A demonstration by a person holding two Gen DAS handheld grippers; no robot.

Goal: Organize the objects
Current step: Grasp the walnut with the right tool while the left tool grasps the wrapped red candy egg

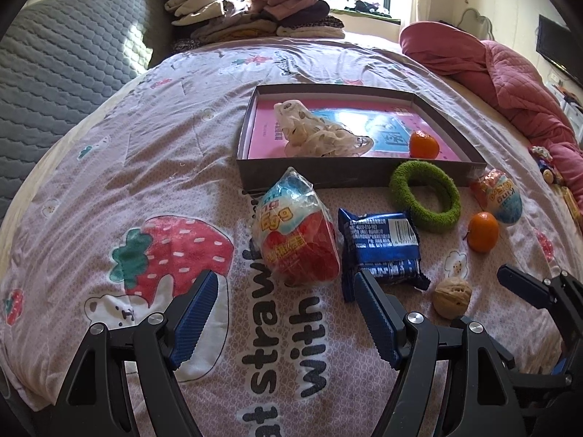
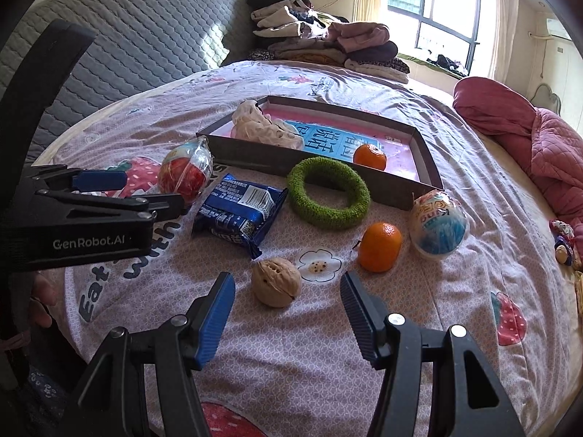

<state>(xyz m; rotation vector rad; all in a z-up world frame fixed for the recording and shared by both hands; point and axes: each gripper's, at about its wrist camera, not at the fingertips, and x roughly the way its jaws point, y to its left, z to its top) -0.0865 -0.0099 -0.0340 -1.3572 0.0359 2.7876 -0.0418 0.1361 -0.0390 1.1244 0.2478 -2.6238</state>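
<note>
On the bed a shallow grey box (image 1: 317, 176) (image 2: 277, 162) holds a white bag (image 1: 313, 134) (image 2: 262, 127) and a tangerine (image 1: 423, 144) (image 2: 370, 157). In front lie a red-and-white toy egg (image 1: 297, 233) (image 2: 186, 173), a blue snack packet (image 1: 382, 247) (image 2: 237, 215), a green ring (image 1: 424, 196) (image 2: 328, 193), a second tangerine (image 1: 482, 232) (image 2: 379, 247), a blue-and-white toy egg (image 1: 497, 196) (image 2: 439, 224) and a walnut (image 1: 452, 298) (image 2: 276, 282). My left gripper (image 1: 286, 280) (image 2: 138, 189) is open just short of the red egg. My right gripper (image 2: 288, 280) (image 1: 506, 276) is open around the walnut.
The bedspread (image 1: 145, 167) is pink with a strawberry print. Folded clothes (image 1: 251, 14) are stacked at the far side. A red quilt (image 1: 510, 76) is bunched at the right. A grey padded headboard (image 1: 65, 73) stands at the left. Small toys (image 2: 563, 244) lie at the right edge.
</note>
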